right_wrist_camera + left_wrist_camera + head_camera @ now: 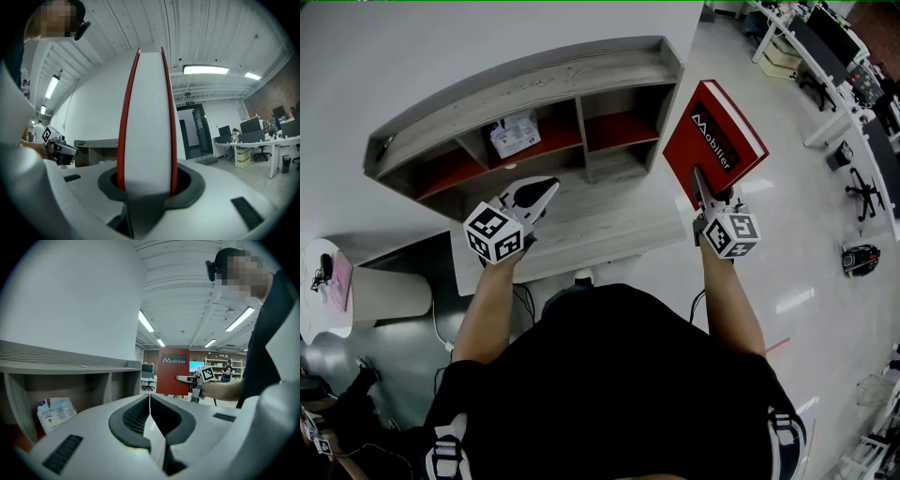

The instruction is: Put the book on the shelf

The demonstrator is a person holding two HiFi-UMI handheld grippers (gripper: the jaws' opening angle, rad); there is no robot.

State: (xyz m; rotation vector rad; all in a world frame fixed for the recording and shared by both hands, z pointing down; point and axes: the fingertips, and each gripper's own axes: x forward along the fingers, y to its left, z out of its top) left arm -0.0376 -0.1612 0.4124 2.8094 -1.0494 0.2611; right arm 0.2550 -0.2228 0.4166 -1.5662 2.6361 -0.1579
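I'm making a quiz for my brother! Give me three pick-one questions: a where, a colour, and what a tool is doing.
1. Where is the white paper packet? A on the floor; B inside the grey wooden shelf; C atop it.
2. What colour is the cover of the big hardcover book? A blue; B green; C red.
3. What is the right tool doing? A gripping the book; B open, empty; C lying down.
1 B: it sits in a middle compartment. 2 C: the cover is red. 3 A: its jaws clamp the book.
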